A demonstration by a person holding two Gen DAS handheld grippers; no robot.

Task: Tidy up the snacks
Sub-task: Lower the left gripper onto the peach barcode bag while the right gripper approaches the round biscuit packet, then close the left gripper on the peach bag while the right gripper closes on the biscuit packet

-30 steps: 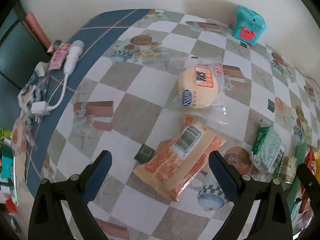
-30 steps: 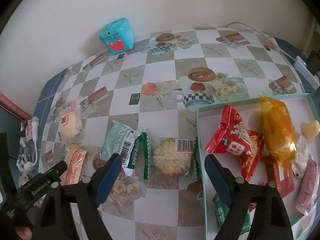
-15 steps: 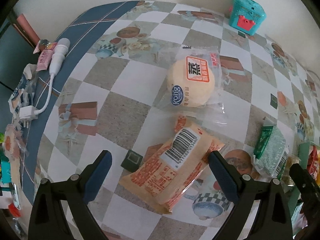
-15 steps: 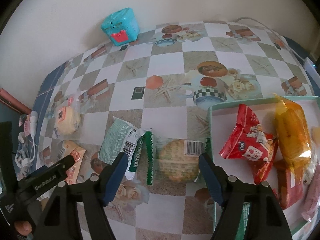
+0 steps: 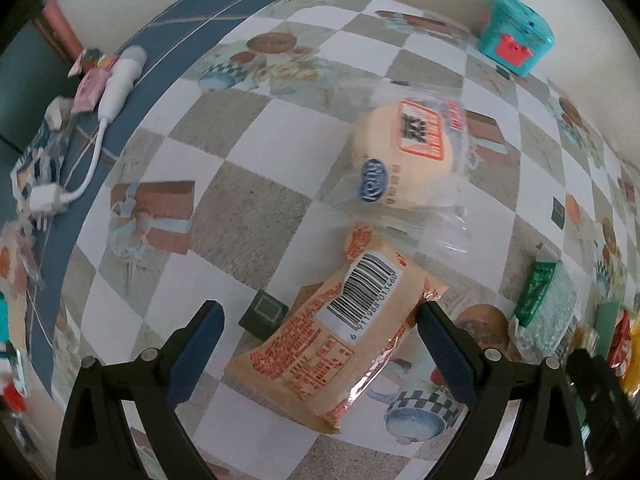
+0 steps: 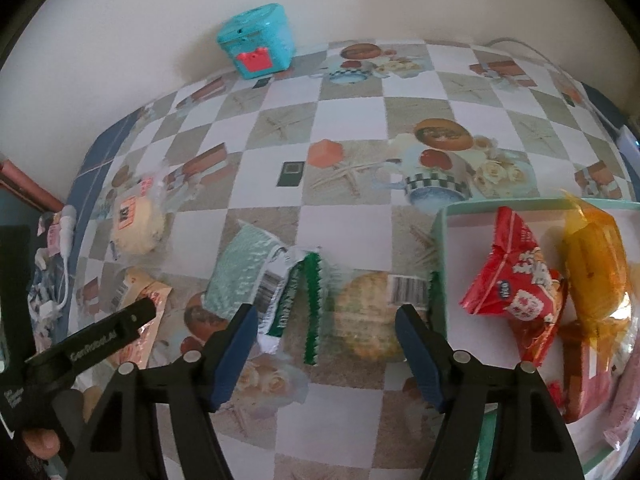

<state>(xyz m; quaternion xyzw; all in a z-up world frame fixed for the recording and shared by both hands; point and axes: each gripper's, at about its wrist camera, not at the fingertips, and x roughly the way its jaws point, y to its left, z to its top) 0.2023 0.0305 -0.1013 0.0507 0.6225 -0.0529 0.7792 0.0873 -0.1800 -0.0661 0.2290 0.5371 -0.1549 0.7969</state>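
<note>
My left gripper (image 5: 320,336) is open and low over an orange packet (image 5: 336,340) with a barcode, which lies between its fingers. A round bun in clear wrap (image 5: 404,156) lies just beyond. My right gripper (image 6: 326,340) is open over a round cookie pack with green ends (image 6: 368,320), beside a pale green packet (image 6: 244,272). The green-rimmed tray (image 6: 440,248) at the right holds a red bag (image 6: 516,280), an orange bag (image 6: 596,264) and other snacks.
A teal toy box (image 6: 258,40) stands by the wall at the back. A white cable and plug (image 5: 80,152) lie with small wrappers along the table's left edge. The left gripper's body (image 6: 80,348) shows at the lower left of the right wrist view.
Both grippers have moved forward and down toward the table. The orange packet now lies between the left fingers. The cookie pack now lies between the right fingers.
</note>
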